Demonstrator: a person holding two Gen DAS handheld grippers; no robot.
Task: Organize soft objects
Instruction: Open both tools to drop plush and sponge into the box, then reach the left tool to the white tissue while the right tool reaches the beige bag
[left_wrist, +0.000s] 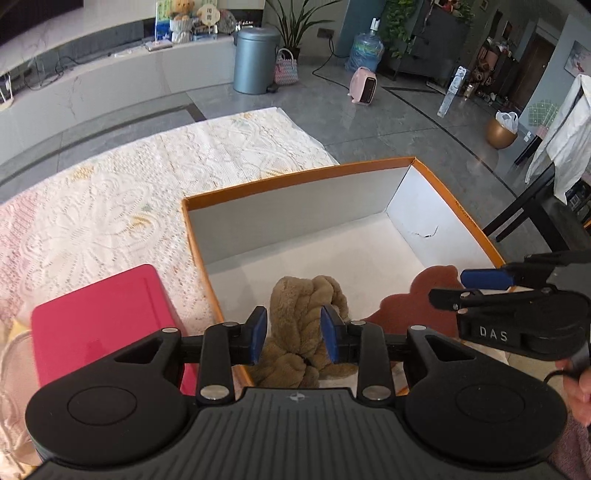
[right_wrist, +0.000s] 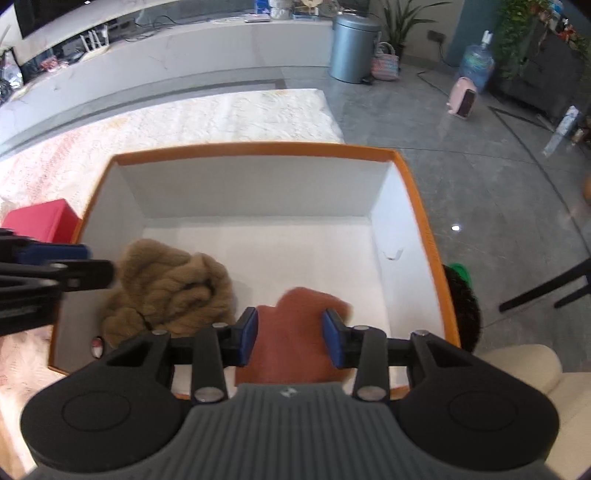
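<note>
An orange-rimmed box with white inner walls sits on a lace cloth covering the worktop, and both tools hang over its near end. The left tool is spread open, its blue pads standing either side of a tan plush that lies on the box floor in the near left corner; whether the pads touch the fur cannot be told. In the right wrist view the same plush shows as a rumpled, braided heap against the left wall. The right tool is also open, with a rust-brown cloth lying between its pads; the cloth is blurred and its edges are soft, and it is unclear whether the pads press it. From the left wrist view the brown cloth lies just right of the plush, partly hidden behind the right tool, whose casing reads "DAS". A red box stands on the cloth just outside the box's left wall. Past the box's right rim a dark bristly thing with a green patch shows, and a cream cushion sits at the near right. Beyond the worktop lies grey floor with a grey bin.
</note>
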